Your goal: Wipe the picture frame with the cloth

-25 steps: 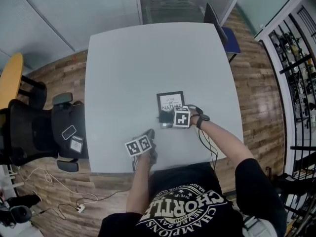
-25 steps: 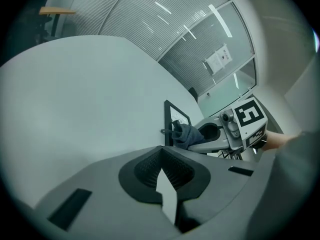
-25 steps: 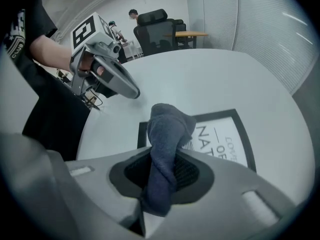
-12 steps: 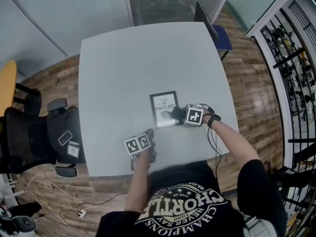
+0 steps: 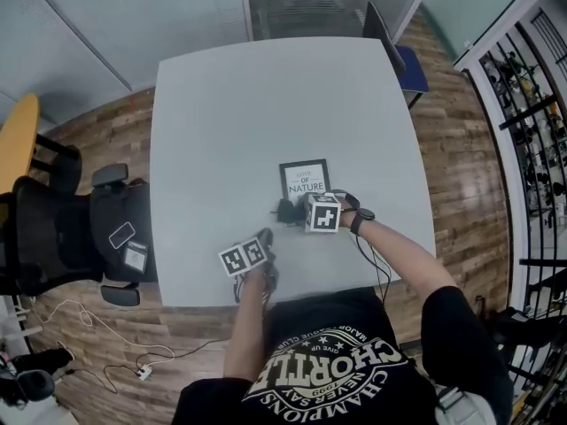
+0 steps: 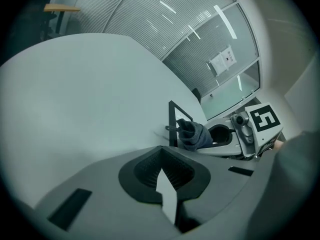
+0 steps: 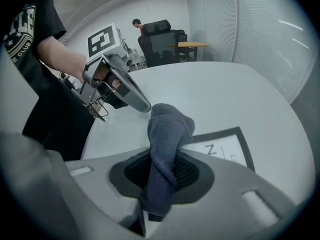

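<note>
Grey plastic is all my left tool (image 5: 264, 244) has to show: its jaws are pressed together on nothing. It sits by the front edge of the pale square worktop (image 5: 221, 122), parked out of the way, I judge, since the wiping needs only one hand. Just right of it comes the dark blue-grey terry cloth (image 5: 287, 211), pinched in my right tool (image 5: 299, 212). The right gripper view shows it bunched between the jaws, its folded end poking out ahead of them (a handy pad for rubbing). That end is at the near left corner of the flat black-rimmed picture frame (image 5: 306, 181), touching it or nearly so; I cannot tell which. The frame lies face up on the worktop, well in from the edges. It has a thin black border round a white sheet with dark lettering, and no marks that I can make out.
</note>
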A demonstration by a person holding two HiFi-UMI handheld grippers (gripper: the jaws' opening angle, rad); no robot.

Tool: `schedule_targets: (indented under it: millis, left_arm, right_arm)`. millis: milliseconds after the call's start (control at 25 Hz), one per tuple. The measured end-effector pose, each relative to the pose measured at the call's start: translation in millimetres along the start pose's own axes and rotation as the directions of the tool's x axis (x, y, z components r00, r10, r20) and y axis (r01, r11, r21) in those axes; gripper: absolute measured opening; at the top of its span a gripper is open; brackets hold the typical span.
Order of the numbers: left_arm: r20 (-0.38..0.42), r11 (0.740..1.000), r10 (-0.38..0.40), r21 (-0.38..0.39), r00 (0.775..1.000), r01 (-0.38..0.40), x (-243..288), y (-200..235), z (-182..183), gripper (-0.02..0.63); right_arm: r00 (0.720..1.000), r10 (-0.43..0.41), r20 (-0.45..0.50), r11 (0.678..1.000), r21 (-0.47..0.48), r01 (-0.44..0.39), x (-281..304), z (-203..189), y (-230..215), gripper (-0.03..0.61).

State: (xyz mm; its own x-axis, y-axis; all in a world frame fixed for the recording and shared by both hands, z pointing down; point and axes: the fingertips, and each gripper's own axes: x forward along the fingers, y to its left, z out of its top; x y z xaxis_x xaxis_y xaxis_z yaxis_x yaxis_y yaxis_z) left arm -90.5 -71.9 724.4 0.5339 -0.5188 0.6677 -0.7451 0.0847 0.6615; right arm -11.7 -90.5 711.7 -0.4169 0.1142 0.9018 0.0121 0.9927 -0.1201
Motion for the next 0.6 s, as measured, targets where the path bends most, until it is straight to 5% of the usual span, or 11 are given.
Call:
schedule_targets:
  millis: [280,600]
  left_arm:
    - [0.014,1.000,0.011,-0.028,1.000,-0.010,-6,9,-3,0.000]
    - [-0.011,1.000,-0.006,-0.017,1.000,0.006,3,4,-9,0.000]
  right_arm:
    - [0.998,0.033,-0.045,0.996,-0.086,-0.036,30,13,6,0.086]
    - [0.994,-0.013,-0.112,0.998,-0.070,0.005,8,-45,7,0.086]
